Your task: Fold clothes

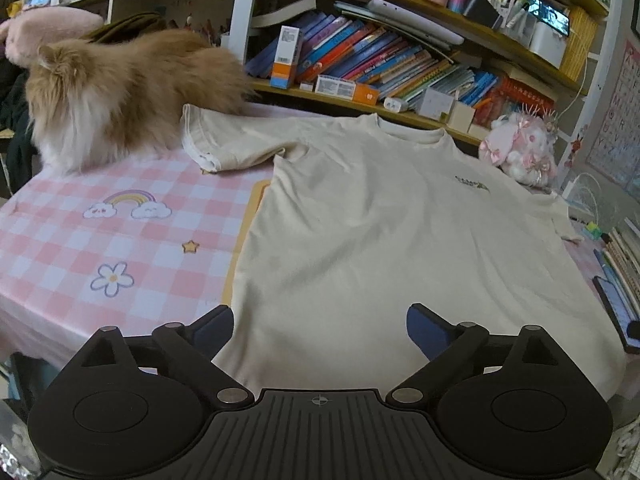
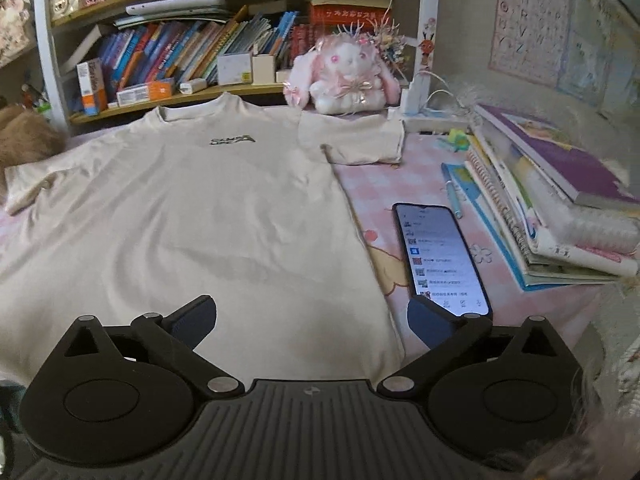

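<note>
Now laid flat, face up, the cream T-shirt (image 1: 360,240) spreads across the bench (image 1: 100,240) with its collar toward the bookshelf (image 2: 180,96) and both short sleeves out to the sides. The left gripper (image 1: 320,330) hangs over the hem near the shirt's left corner, its jaws spread wide with nothing between them; the right gripper (image 2: 312,322) hangs over the opposite hem corner, jaws likewise spread and empty.

Judged from this layout, folding proper has not begun, and the likely step in hand is a first grasp. To do it well, each set of jaws should take only a shallow bite of cloth at matching points on either side, so that the fold line runs straight; both layers of fabric should be pinched together, and the lift kept low so the smoothed body does not wrinkle. The left sleeve (image 1: 224,144) lies just beside the cat (image 1: 120,96), perhaps touching it, and may catch when drawn inward. The phone (image 2: 440,256) lies just beside the shirt's right edge and should not be swept along.

Containers: the bookshelf holds slanted books and small cartons; a pen holder (image 1: 484,10) on the upper shelf carries pens. A plush rabbit (image 2: 344,76) sits behind the right sleeve (image 2: 360,140).
</note>
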A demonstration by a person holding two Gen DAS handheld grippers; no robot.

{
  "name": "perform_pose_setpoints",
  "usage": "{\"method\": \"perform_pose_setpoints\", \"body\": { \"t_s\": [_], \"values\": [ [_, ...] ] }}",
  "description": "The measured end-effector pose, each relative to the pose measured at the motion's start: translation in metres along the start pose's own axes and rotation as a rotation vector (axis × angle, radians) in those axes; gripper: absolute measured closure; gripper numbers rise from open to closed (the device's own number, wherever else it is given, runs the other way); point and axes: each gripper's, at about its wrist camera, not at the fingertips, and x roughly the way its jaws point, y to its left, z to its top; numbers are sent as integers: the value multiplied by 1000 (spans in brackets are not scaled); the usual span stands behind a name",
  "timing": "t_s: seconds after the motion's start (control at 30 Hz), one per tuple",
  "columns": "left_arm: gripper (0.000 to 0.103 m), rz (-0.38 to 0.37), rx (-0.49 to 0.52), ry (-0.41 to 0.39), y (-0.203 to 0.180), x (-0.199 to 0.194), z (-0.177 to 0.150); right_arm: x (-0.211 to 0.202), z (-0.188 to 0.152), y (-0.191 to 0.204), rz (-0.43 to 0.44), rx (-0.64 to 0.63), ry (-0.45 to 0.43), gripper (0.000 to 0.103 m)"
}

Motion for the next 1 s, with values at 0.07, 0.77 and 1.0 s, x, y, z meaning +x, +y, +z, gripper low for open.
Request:
{"method": "perform_pose_setpoints", "body": {
  "t_s": [0.07, 0.77, 1.0],
  "values": [
    [7, 8, -4, 8, -1, -1, -4, 1, 0, 6, -3, -5, 2, 0],
    [7, 79, 3, 78, -37, 45, 15, 57, 32, 17, 76, -49, 35, 0],
    [7, 91, 44, 91, -77, 80, 43, 104, 72, 1, 113, -40, 29, 0]
  ]
}}
